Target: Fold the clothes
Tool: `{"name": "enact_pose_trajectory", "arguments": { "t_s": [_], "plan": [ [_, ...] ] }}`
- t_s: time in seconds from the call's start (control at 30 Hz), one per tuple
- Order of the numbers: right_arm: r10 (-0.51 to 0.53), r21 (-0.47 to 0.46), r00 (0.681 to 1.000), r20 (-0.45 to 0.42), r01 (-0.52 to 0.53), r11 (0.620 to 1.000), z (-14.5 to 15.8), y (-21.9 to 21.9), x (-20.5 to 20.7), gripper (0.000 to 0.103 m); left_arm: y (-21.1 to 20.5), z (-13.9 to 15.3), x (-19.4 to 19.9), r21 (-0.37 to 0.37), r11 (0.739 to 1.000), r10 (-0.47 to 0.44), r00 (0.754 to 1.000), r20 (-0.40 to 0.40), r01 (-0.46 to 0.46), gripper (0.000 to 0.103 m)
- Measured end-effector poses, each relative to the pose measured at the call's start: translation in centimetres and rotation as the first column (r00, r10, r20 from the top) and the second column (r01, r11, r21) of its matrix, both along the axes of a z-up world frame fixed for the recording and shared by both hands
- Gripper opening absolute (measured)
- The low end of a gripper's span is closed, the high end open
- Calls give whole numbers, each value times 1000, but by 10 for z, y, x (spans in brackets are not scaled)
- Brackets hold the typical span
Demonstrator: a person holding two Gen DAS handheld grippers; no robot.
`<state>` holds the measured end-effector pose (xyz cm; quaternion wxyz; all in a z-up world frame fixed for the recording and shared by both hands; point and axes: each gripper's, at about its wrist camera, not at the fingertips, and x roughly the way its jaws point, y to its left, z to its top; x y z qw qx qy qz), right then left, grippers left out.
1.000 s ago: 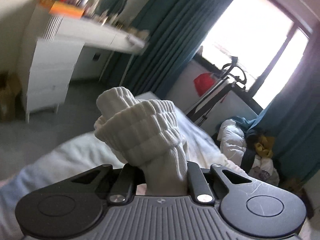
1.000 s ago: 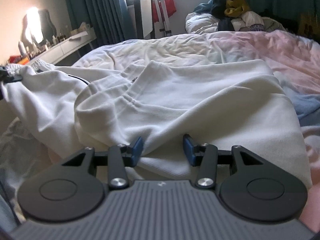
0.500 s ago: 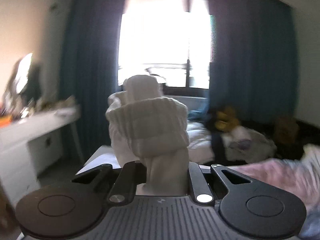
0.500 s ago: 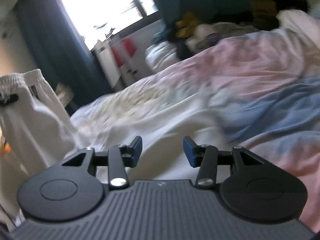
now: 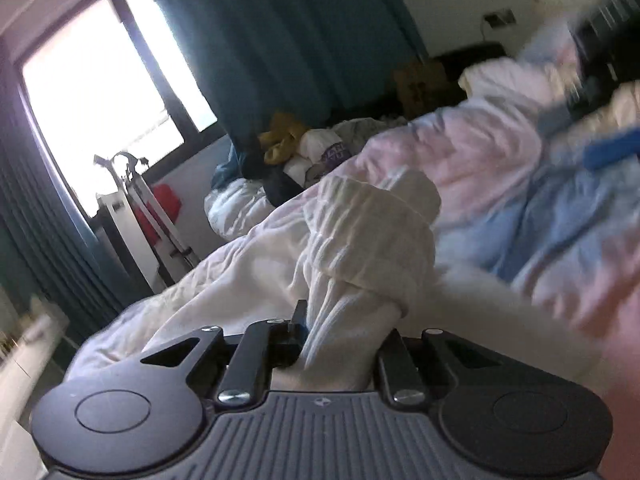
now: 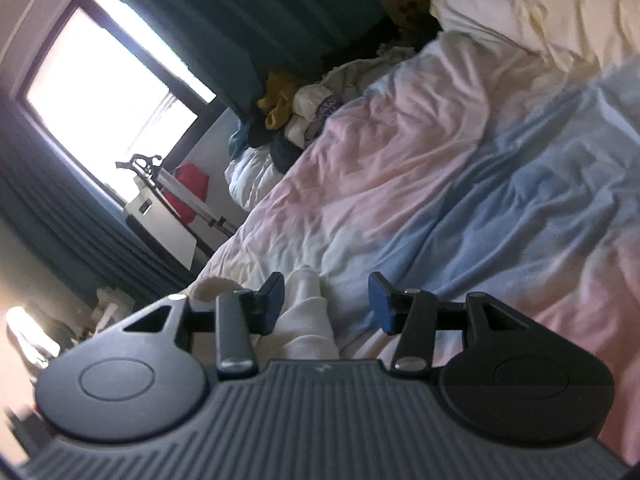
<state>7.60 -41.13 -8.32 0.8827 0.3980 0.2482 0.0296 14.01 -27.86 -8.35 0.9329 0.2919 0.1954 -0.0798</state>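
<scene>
Fabric of the white garment (image 5: 372, 240), bunched at its ribbed cuff, is clenched between the fingers of my left gripper (image 5: 344, 340) above the pink-and-blue bedspread (image 5: 520, 208). My right gripper (image 6: 326, 300) stands released, its blue pads (image 6: 378, 300) apart; a white fold (image 6: 304, 316) lies loose between them, resting against the left pad.

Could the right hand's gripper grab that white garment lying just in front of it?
Probably yes. The right gripper is open, and a fold of the white garment already lies between its fingers, against one of them. Nothing sits in between.
</scene>
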Motion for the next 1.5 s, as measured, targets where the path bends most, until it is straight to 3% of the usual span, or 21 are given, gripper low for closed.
{"name": "enact_pose_trajectory", "arguments": {
  "t_s": [0.17,0.3,0.57,0.63,0.73,0.87,0.97,1.1,1.17,1.27,1.43,1.47,1.5],
  "plan": [
    [71,186,997,-17,-66,980,-21,-5,10,50,23,-10,1,11,1000,-29,1000,-1,29,21],
    [159,245,987,10,-156,957,-22,11,16,50,56,-8,-13,42,997,-65,998,-25,66,43],
    [272,356,962,18,-261,897,-30,35,46,50,99,-13,-53,-38,988,-153,987,-50,151,33],
    [304,361,953,11,-287,887,-35,41,63,50,104,-20,-56,-39,986,-164,985,-48,162,32],
    [321,313,947,-28,-297,902,-44,49,88,50,115,-25,-60,-66,983,-174,983,-62,170,26],
    [378,281,925,-27,-356,891,-52,56,105,50,133,-22,-63,-143,976,-178,981,-77,166,21],
    [463,244,886,2,-450,859,-46,63,120,50,143,-17,-62,-181,969,-183,979,-86,166,18],
    [597,168,802,7,-590,790,-40,86,142,49,154,-13,-61,-213,963,-187,978,-95,164,17],
    [598,112,801,-26,-592,798,-39,96,147,48,158,-13,-61,-223,961,-190,977,-101,164,16],
    [570,104,820,-40,-564,819,-41,98,149,48,160,-14,-61,-232,958,-194,976,-101,167,16],
    [547,174,837,-23,-536,826,-55,97,151,53,160,-18,-66,-249,954,-193,977,-94,165,18],
    [545,188,838,-10,-534,824,-56,97,151,53,160,-19,-67,-249,954,-193,977,-92,165,18],
    [543,200,840,5,-533,822,-56,97,151,46,159,-20,-69,-247,955,-192,978,-87,165,18]
  ]
}}
